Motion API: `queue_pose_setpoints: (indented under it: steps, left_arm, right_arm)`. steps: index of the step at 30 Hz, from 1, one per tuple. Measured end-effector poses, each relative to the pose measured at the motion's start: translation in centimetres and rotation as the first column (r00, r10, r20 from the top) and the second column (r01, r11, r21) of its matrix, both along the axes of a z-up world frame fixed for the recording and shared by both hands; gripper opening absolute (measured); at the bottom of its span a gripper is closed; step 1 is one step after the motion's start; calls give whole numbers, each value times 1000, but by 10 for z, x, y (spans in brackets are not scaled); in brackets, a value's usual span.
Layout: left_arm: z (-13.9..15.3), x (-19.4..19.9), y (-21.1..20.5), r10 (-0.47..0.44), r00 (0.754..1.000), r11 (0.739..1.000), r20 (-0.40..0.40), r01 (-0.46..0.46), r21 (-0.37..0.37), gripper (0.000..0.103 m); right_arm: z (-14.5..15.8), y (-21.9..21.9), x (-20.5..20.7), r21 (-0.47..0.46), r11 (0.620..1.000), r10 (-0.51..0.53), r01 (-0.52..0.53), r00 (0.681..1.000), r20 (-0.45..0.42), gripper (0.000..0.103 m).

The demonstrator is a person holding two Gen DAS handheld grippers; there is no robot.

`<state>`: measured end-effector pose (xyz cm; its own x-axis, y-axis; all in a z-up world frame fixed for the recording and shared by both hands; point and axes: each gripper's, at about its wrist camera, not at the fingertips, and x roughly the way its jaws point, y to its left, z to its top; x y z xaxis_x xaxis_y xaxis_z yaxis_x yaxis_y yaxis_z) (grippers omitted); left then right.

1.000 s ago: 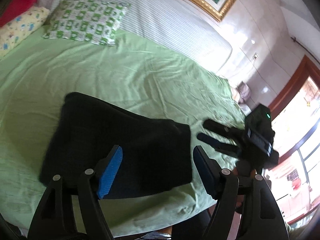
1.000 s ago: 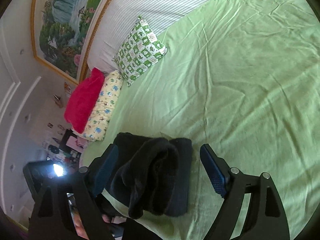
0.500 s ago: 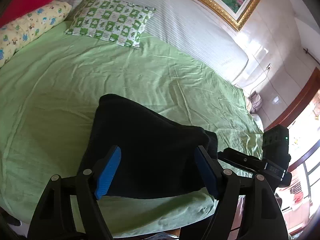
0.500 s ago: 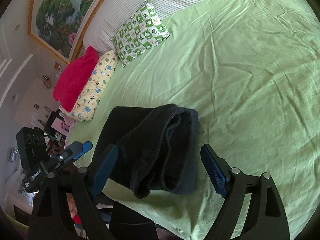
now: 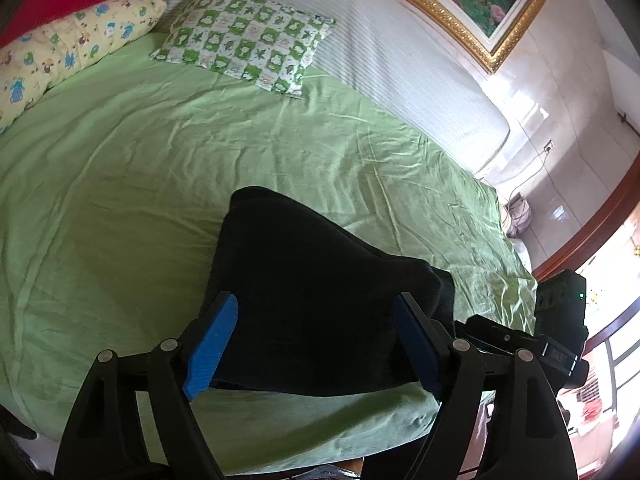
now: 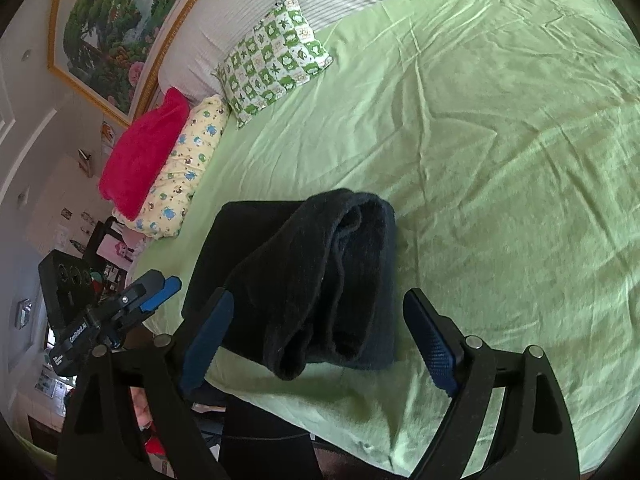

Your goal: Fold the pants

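Right wrist view showed the pants folded into a thick bundle near the bed edge, our right gripper spread wide above them, holding nothing. The left gripper likewise gaped over the pants, empty. We judged the loose top layer, bulging and curled at its near end, might slump open or slide toward the edge if nudged. Compared with a second earlier, both grippers had drawn back and risen, and the pants lay unchanged.
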<state>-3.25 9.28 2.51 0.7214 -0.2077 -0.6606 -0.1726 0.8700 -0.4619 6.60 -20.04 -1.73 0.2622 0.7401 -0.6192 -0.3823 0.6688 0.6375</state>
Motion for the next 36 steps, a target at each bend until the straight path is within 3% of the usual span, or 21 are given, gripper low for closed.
queue_pose_setpoints:
  steps: [14, 26, 33, 36]
  left_arm:
    - [-31, 22, 26, 1, 996, 996, -93, -9, -84, 81]
    - [-54, 44, 28, -15, 988, 995, -156, -1, -100, 82]
    - [-81, 49, 44, -18, 983, 968, -182, -29, -250, 83]
    - [-87, 48, 49, -20, 984, 960, -176, -31, -278, 73]
  right_arm:
    - [-20, 4, 8, 4, 1000, 1, -1, 998, -67, 90]
    - [-37, 5, 17, 47, 999, 12, -6, 994, -109, 90]
    - [-36, 11, 18, 57, 998, 42, -36, 995, -92, 90]
    - [-38, 15, 19, 60, 997, 57, -53, 995, -80, 90]
